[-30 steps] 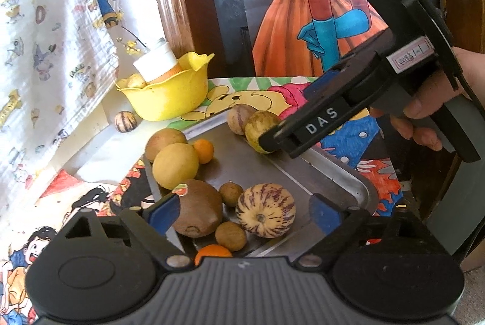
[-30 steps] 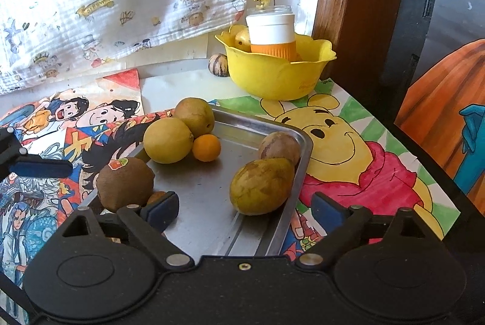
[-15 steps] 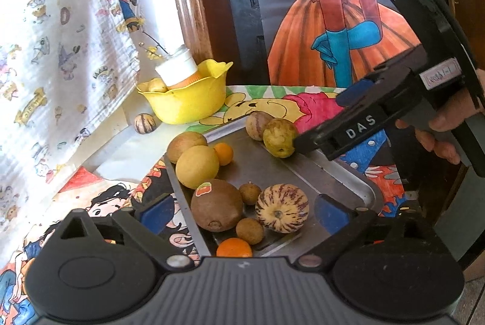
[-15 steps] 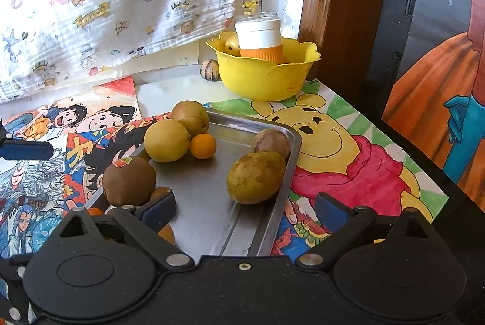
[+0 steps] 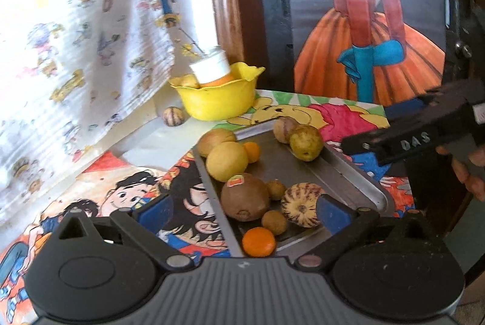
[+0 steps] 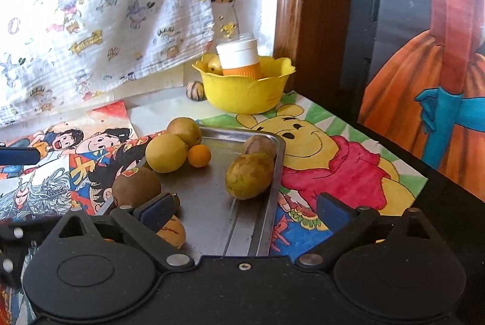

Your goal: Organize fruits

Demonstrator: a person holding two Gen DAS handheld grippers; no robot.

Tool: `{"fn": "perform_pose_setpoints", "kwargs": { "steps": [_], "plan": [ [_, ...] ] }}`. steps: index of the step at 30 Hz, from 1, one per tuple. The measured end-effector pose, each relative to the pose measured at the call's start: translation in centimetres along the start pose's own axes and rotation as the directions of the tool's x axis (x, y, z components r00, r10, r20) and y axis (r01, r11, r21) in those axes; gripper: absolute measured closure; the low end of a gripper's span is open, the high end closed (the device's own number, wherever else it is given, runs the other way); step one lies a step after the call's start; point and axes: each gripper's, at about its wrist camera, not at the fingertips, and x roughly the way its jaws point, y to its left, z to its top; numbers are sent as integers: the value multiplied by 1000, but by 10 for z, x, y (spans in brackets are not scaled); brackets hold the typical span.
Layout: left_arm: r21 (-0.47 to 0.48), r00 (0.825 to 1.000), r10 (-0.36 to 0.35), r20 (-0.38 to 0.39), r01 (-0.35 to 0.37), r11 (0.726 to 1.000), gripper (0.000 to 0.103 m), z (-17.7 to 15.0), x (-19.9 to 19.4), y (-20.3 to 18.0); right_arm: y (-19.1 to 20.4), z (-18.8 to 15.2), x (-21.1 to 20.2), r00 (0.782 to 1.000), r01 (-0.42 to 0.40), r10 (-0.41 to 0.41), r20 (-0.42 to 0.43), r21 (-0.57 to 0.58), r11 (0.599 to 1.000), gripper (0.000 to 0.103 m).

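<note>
Steel tray holds fruit; left hand-held gripper and right hand-held gripper gape empty.

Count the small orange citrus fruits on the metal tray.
2. One orange citrus sits at the tray's far left, touching the large yellow fruit. The other lies at the near edge, beside a small brown fruit. More could be hidden behind the left tool's body.

striped fruit half behind claw finger, bowl contents partly hidden
</note>
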Motion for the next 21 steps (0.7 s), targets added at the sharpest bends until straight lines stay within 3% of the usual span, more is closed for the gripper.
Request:
{"fn": "perform_pose_setpoints", "kwargs": {
  "steps": [6, 21],
  "plan": [
    [-58, 999, 32, 7, -31, 998, 0, -6, -13, 16, 12, -13, -25, 998, 23, -28, 56, 75, 997, 1],
    [-173, 996, 83, 12, -80, 982, 0, -41, -50, 54, 63, -46, -74, 993, 28, -55, 107, 243, 970, 1]
  ]
}}
